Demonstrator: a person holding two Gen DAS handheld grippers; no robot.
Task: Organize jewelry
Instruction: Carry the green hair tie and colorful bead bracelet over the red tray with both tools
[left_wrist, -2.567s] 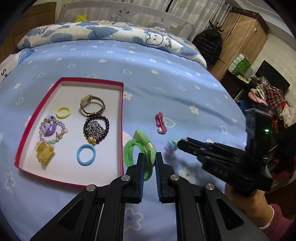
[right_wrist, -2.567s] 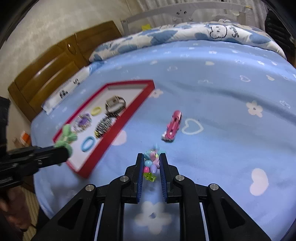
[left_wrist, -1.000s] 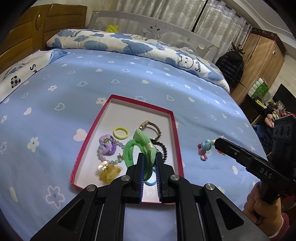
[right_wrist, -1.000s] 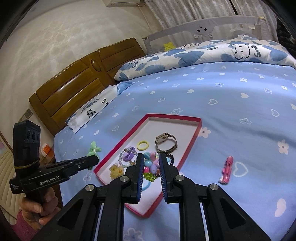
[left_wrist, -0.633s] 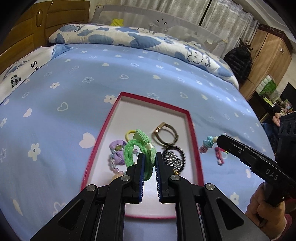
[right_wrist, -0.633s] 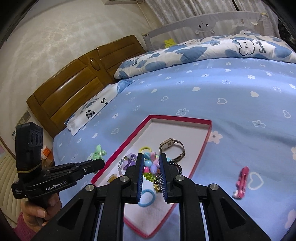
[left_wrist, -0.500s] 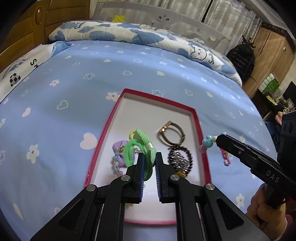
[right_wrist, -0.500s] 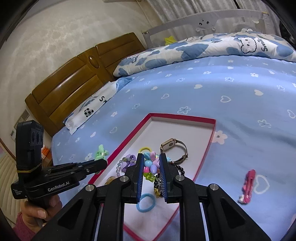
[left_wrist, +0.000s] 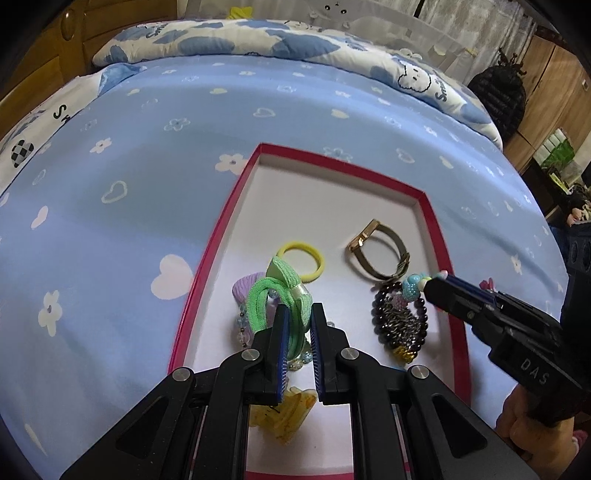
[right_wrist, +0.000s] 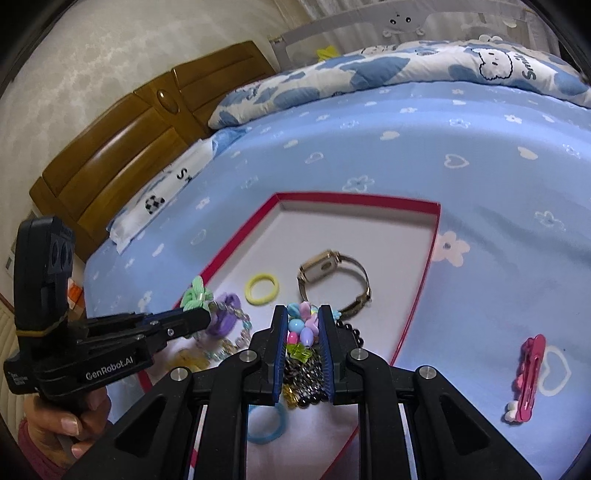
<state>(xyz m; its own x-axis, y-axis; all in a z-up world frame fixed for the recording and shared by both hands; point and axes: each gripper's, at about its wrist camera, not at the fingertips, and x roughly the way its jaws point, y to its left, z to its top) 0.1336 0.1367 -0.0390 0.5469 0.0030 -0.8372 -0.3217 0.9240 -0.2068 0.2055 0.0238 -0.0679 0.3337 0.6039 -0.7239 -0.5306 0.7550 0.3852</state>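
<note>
Ahead of both grippers, a red-rimmed tray (left_wrist: 432, 221) on the blue bedsheet (left_wrist: 147, 122) is seen holding a yellow hair tie (left_wrist: 301, 258), a gold watch (right_wrist: 332, 275) and a dark bead bracelet (left_wrist: 400, 319). Right of the right gripper (right_wrist: 303, 326), a pink hair clip (right_wrist: 530, 374) lies outside. A pastel bead bracelet (right_wrist: 303, 325) is clamped there; the left gripper (left_wrist: 297, 325) is closed on a green scrunchie (left_wrist: 275, 295), above the tray.

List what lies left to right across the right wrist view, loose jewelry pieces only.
green hair tie → purple scrunchie → yellow hair tie → gold watch → pink hair clip, alone on the bedspread outside the red tray.
</note>
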